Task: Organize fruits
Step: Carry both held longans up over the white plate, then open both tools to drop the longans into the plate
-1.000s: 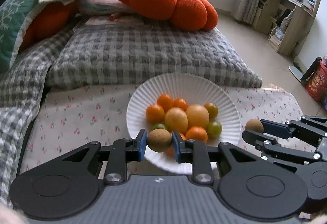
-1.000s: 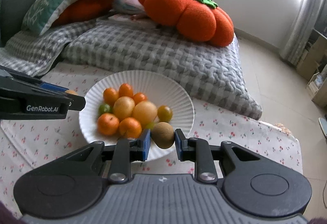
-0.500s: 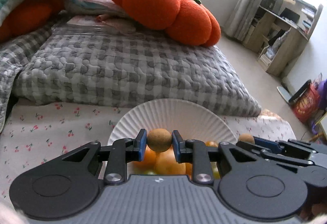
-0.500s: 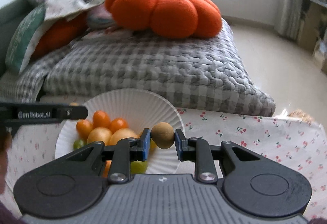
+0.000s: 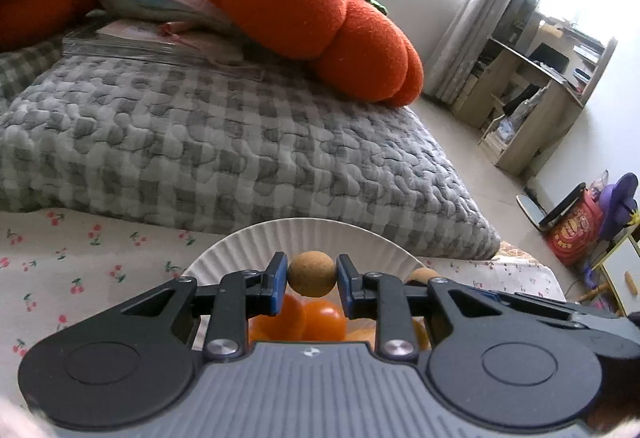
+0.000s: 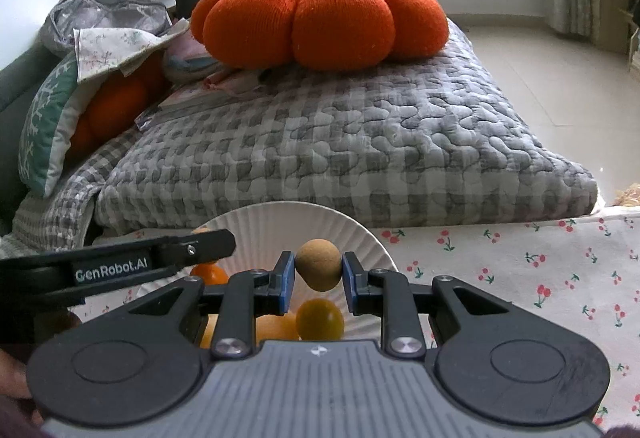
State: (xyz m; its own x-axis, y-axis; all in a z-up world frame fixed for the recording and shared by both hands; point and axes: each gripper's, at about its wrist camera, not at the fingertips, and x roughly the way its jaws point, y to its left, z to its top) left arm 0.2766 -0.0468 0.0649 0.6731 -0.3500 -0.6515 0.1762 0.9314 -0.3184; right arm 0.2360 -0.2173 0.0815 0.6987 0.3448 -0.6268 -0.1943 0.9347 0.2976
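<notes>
Left wrist view: left gripper clamped on a small brown fruit, blue pads pressing it from either side, round with no long axis to mind. Directly below and just ahead, the white paper plate, its far rim rising beyond the fingertips and its near part hidden under the gripper body. Under the held fruit, orange fruits piled in the plate, close beneath but apart from it. To the right, right gripper coming in at a similar height, just beside, with a second brown fruit partly showing at its tip. Further ahead, past the plate, a grey checked quilt and an orange pumpkin cushion.

Right wrist view: right gripper shut on its own brown fruit, held squarely between the pads. Plate below and ahead, its right rim just right of the fingertips, so the held fruit hangs over the plate's right half. Beneath it a yellow-green fruit and paler ones, near but not touching. To the left, left gripper seen side-on over the plate's left half, roughly level, its tip near an orange fruit. Cherry-print cloth on the tabletop to the right of the plate.

Judged from this: both held fruits already above the plate, target straight down from each gripper; likely a short lowering and release, with a roll off the heap as the main risk.
</notes>
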